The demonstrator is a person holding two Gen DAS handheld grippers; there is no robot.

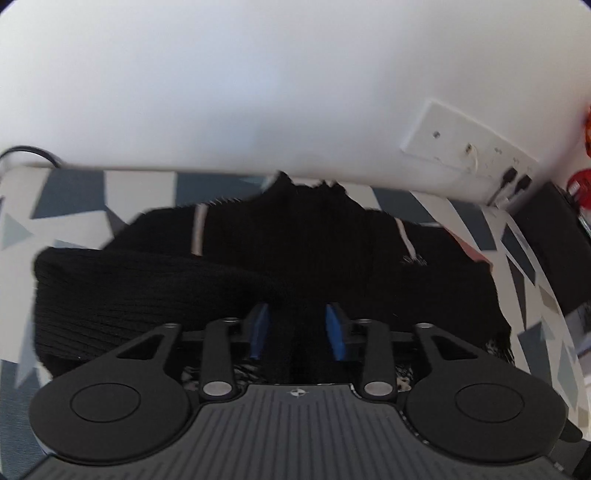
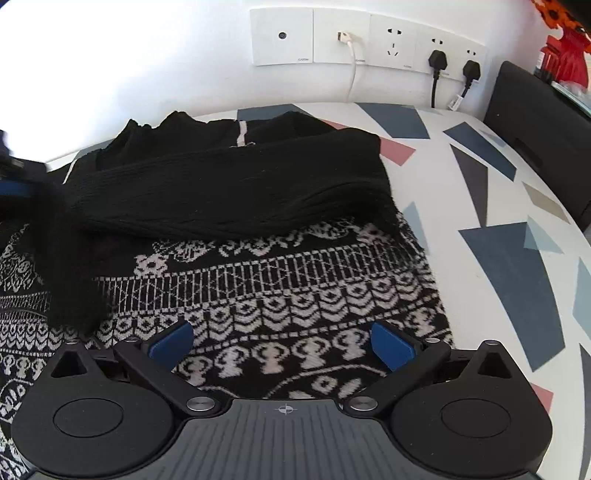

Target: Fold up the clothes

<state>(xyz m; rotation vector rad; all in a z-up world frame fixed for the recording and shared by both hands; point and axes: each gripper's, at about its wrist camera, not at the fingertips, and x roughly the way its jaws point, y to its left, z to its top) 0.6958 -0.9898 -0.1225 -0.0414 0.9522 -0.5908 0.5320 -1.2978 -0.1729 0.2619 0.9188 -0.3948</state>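
Two grippers working over a black sweater [image 2: 229, 192] lying on the patterned tabletop [image 2: 498, 229], left gripper [image 1: 297, 328] jaws standing half-spread with a dark knit fold between them, right gripper [image 2: 282, 345] jaws hovering spread wide over the patterned hem, bare tabletop lying open beyond the sweater's right edge.

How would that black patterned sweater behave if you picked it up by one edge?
The sweater would probably flop and drape, not hold shape: its sleeve already lies slumped in soft folds across the body. The thick ribbed knit suggests some weight, so it would likely sag. Its fuzzy surface looks grippy rather than slippery against the patterned cover.

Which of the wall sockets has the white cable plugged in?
The second plate from the left, beside the plate with a single round hole; the two black plugs sit at the right end.
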